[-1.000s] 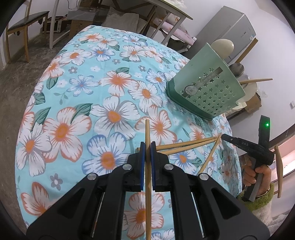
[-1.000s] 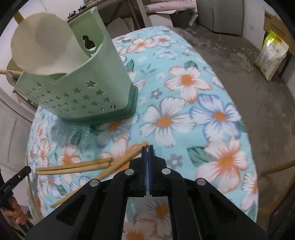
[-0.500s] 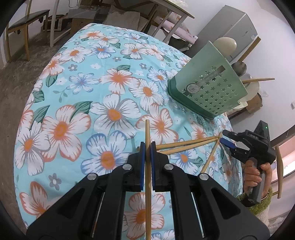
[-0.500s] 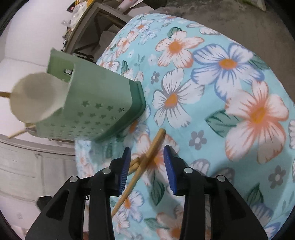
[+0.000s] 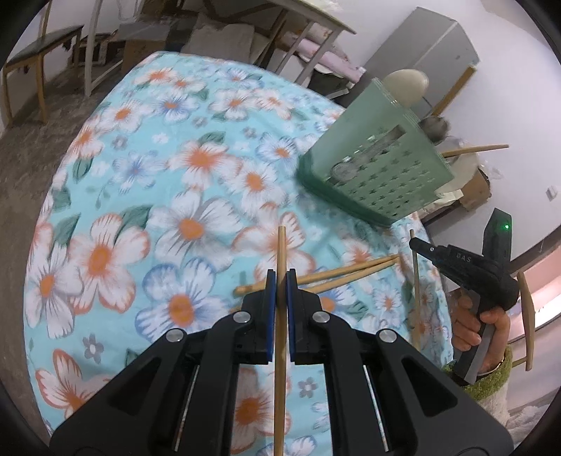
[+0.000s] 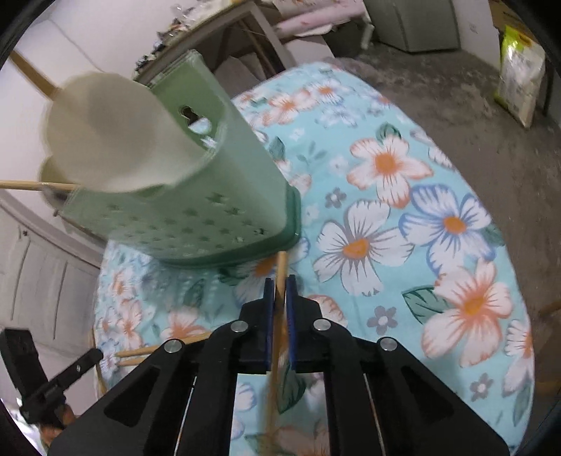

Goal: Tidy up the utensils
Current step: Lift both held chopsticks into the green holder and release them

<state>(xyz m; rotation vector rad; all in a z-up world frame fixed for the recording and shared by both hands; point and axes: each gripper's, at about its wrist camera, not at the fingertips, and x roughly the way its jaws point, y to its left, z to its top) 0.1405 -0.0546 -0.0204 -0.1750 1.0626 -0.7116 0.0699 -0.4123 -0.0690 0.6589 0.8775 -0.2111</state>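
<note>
My left gripper [image 5: 281, 280] is shut on a wooden chopstick [image 5: 281, 245] that points forward over the floral tablecloth. My right gripper [image 6: 279, 286] is shut on another chopstick [image 6: 280, 270], lifted off the cloth; in the left wrist view the right gripper [image 5: 415, 245] holds that stick [image 5: 416, 280] upright. Two chopsticks [image 5: 336, 275] lie on the cloth between them. A green utensil holder [image 5: 375, 165] with star holes stands at the far right; in the right wrist view the holder [image 6: 196, 210] holds a white ladle [image 6: 112, 133] and a chopstick [image 6: 24, 184].
The round table's floral cloth [image 5: 140, 175] drops off on all sides. A bench [image 5: 35, 66] and a white frame table [image 5: 280, 21] stand behind. A grey cabinet [image 5: 431, 49] is at the back right. A bag [image 6: 522, 91] sits on the floor.
My right gripper opened around a chopstick on the cloth, then shut on it and raised it. My left gripper kept holding its chopstick and barely moved.
</note>
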